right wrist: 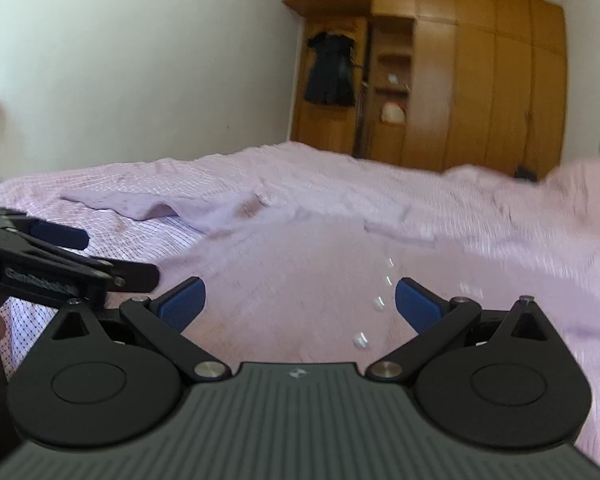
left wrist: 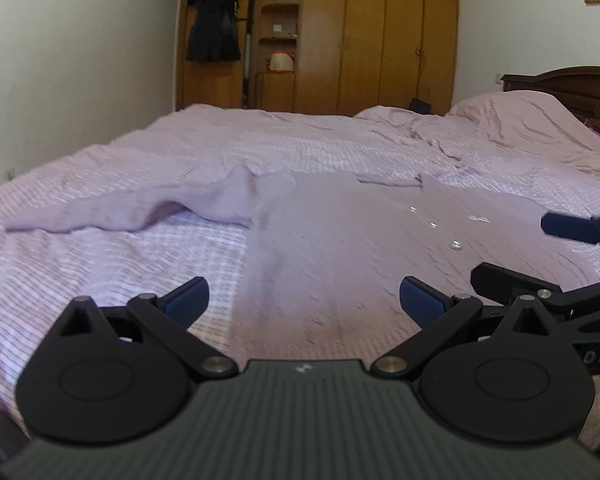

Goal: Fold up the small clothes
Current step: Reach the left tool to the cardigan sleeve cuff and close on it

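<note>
While spread front-up and unfolded, lies on the bed (left wrist: 80, 184): a small lilac cardigan (left wrist: 340, 240) with a row of pale buttons (left wrist: 456, 245) down its front. Looks barely begun as a task, judging by the layout: body flat, collar end toward the wardrobe (left wrist: 380, 40), one sleeve (left wrist: 120, 210) flung out sideways from the cardigan and rumpled into a ridge near the shoulder; no fold visible anywhere. Still to do, by this reading: sleeve brought in over the body, sides turned in, then hem to collar. Far side of the cardigan too blurred in the right wrist view to tell how its other sleeve lies.

Just above the cardigan's near hem, hovering side by side: left gripper (left wrist: 304, 300) over the sleeve-side edge, right gripper (right wrist: 300, 298) over the button row, both with jaws spread wide and holding nothing.

Beyond the cardigan on every side, wrinkled checked bedding with plenty of open room for swinging a sleeve across. Past the collar, a raised hump of bedding beside the headboard (left wrist: 572, 84); nothing else lying near the cardigan.
</note>
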